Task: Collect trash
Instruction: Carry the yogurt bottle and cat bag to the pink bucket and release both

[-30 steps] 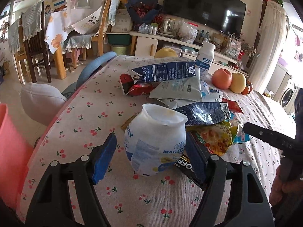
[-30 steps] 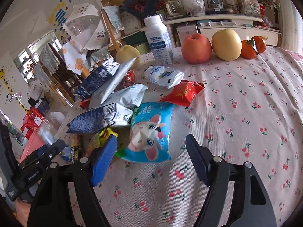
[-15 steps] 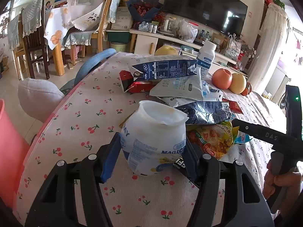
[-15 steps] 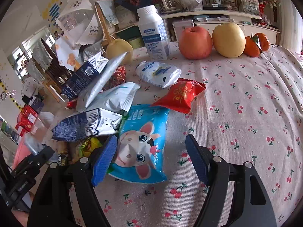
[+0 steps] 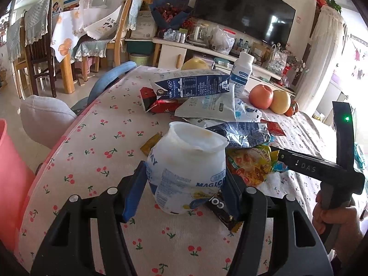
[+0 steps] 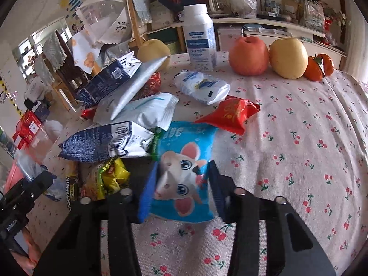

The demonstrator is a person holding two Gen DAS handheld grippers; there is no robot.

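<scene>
- Left gripper: blue pads set against both sides of a white plastic yoghurt pot with blue lettering; the jaws stand part-way apart, clamped on the pot's body.
- Pot position: upright on the cream tablecloth with a red cherry print, near the table's left edge, its open mouth facing up.
- Right gripper: jaws have just been closing — the blue pads now pinch the near end of a bright blue foil snack bag printed with a white cartoon animal, which buckles between them.
- Bag position: flat on the cloth, at the near edge of a pile of wrappers; a red foil sachet touches its far corner.
- A flattened dark blue milk carton lies just left of the bag.
- A red apple stands at the far edge.
</scene>
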